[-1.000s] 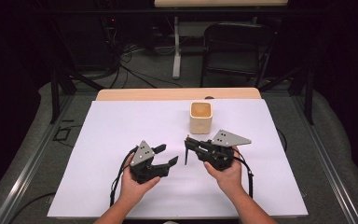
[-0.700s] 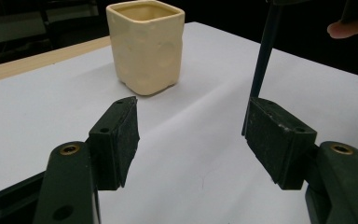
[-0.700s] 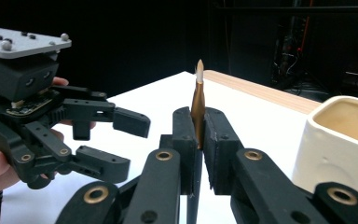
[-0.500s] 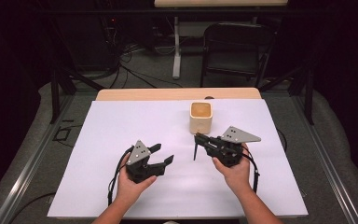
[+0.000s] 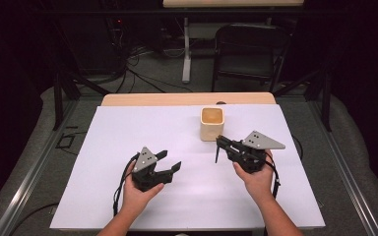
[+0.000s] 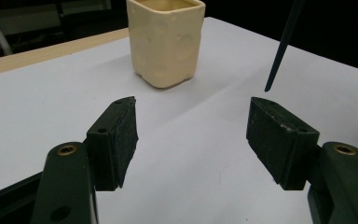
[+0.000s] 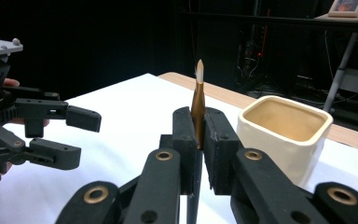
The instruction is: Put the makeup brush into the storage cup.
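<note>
You get a brightly lit white table sheet [image 5: 142,128], evenly lit from above, while the room beyond it falls to near black. Shadows are soft and short: a faint one lies just under your left gripper [image 5: 168,161], and another beside the cream cup [image 5: 211,124] ahead of the right gripper [image 5: 219,142]. No harsh glare on the sheet. In the right gripper view, the near jaws look slightly soft and the far background is grainy. The high view is a little blurred overall.

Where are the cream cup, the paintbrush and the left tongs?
cream cup [image 5: 211,130], high view, its front wall.
paintbrush [image 7: 198,109], right gripper view, its gold ferrule above the pads.
left tongs [image 6: 193,135], left gripper view, midway between the open tips.
</note>
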Tool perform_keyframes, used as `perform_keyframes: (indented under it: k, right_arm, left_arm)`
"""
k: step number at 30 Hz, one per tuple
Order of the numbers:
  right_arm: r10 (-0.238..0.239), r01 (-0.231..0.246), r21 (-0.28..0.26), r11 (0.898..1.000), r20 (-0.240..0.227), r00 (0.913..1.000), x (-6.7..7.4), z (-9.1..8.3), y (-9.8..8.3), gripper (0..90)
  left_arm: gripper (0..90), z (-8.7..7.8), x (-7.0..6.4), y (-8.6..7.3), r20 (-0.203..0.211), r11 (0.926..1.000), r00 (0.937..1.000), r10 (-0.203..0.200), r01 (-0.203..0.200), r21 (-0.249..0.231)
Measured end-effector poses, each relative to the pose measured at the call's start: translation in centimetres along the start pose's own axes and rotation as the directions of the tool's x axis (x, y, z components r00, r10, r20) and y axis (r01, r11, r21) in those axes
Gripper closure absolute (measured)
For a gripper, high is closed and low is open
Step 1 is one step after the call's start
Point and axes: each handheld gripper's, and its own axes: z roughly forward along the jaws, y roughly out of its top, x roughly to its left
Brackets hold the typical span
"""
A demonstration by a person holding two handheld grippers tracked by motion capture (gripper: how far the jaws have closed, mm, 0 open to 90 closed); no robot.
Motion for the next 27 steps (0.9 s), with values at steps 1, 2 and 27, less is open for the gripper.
perform_keyframes:
  k: [1, 2, 27]
  right_arm:
    - [0.0, 0.0, 0.0, 1.0, 0.0, 1.0, 0.0, 0.0, 0.0, 83.8]
    - [0.011, -0.011, -0.008, 1.0, -0.002, 0.9999, -0.2, 0.0, 0.0, 83.8]
    - [-0.003, 0.004, -0.024, 1.0, 0.063, 0.998, -1.1, -0.8, 0.4, 83.8]
  left_arm:
    - [33.7, 0.0, 0.0, 0.0, -0.002, 1.0, 1.0, 0.004, -0.004, 0.004]
    - [33.7, -0.1, 0.1, 0.0, -0.01, 0.9999, 0.9999, 0.008, -0.008, 0.008]
    - [33.7, -0.8, 0.6, -0.2, -0.015, 1.0, 0.9999, -0.004, 0.003, -0.007]
